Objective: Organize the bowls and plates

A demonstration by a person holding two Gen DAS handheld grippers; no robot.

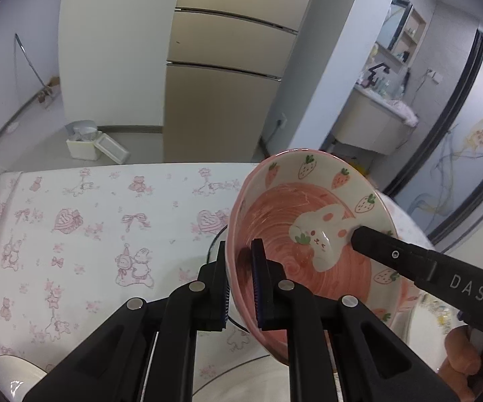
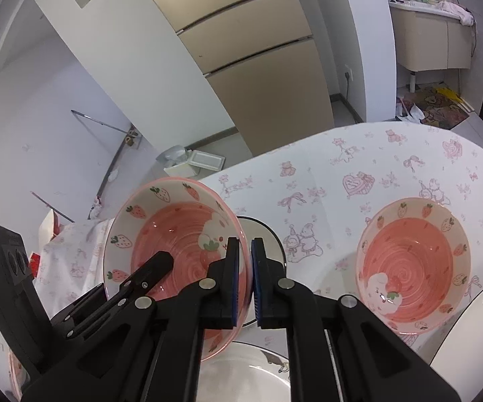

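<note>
A pink strawberry-and-rabbit bowl (image 1: 308,214) is held tilted above the table, also seen in the right wrist view (image 2: 171,224). My left gripper (image 1: 241,281) is shut on its near-left rim, one finger inside and one outside. My right gripper (image 2: 244,278) is shut on the opposite rim; one of its fingers (image 1: 409,258) reaches into the bowl in the left wrist view. A second matching pink bowl (image 2: 412,264) sits upright on the table to the right. A white plate (image 2: 241,368) lies below the held bowl.
The table has a white cloth with pink prints (image 1: 90,227). Another patterned white plate (image 2: 476,321) lies at the right edge. A white dish edge (image 1: 13,372) shows at the lower left. A beige fridge (image 1: 221,93) stands behind the table.
</note>
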